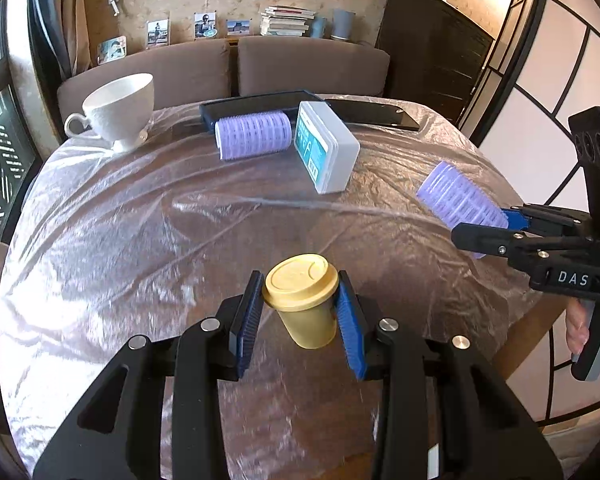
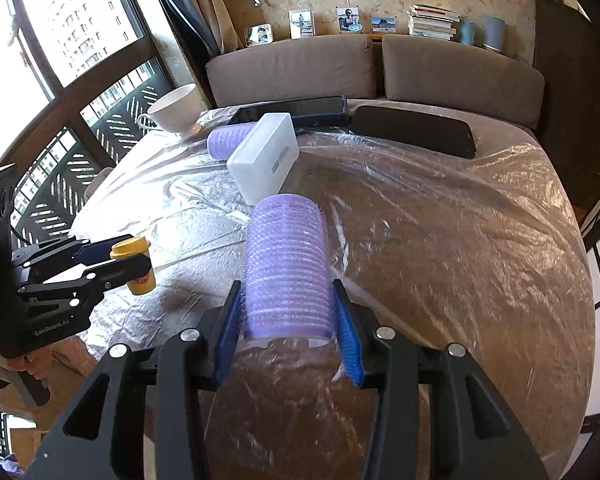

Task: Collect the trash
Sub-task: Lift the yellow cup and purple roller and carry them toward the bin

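Observation:
My left gripper (image 1: 298, 312) is shut on a small yellow lidded cup (image 1: 302, 300) and holds it above the plastic-covered table (image 1: 140, 240). The cup also shows in the right wrist view (image 2: 134, 260), gripped by the left gripper (image 2: 128, 258). My right gripper (image 2: 288, 324) is shut on a purple hair roller (image 2: 286, 264), held above the table. In the left wrist view the same roller (image 1: 460, 196) sticks out of the right gripper (image 1: 496, 228) at the right.
A second purple roller (image 1: 254, 136) lies at the back, next to a white box (image 1: 326, 148). A white teacup (image 1: 118, 110), a tablet (image 1: 256, 104) and a black phone (image 1: 374, 114) lie farther back. A sofa (image 1: 228, 68) stands behind the table.

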The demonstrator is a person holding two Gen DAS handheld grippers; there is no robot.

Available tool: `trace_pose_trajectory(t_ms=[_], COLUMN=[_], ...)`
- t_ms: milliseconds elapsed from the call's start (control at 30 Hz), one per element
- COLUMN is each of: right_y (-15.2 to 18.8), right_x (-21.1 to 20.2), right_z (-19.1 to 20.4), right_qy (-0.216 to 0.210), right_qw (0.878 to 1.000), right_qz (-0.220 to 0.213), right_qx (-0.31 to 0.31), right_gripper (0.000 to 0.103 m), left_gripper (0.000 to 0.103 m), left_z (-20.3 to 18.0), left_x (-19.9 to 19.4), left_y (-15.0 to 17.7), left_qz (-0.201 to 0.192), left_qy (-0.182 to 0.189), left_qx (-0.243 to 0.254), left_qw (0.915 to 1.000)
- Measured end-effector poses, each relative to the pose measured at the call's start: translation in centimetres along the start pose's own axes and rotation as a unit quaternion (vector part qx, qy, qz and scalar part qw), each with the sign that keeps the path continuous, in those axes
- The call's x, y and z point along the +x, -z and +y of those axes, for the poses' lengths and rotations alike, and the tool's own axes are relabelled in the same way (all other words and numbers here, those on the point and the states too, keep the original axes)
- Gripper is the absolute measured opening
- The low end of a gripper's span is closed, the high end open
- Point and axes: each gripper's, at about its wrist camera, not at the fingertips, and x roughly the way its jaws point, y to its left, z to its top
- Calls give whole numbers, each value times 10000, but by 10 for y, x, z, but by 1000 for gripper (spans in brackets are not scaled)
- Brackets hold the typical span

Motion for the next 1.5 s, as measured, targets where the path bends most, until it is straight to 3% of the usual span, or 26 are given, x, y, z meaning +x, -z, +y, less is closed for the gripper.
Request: trace_pose_trajectory(t_ms=[767,1500], right_y=[50,97], right_x=[-34,-65], right_z=[7,27], right_qy=[-308,-746], right_qw=[9990,9951], right_qz=[330,608], right_qx=[15,-230], right_gripper=[42,42], left_gripper=[38,38], left_z=[-8,-37], left_x=[-27,-59], left_y=[32,70], left_qz=[84,323], left_qy=[41,281], left_qx=[-153,177], left_qw=[9998,9989])
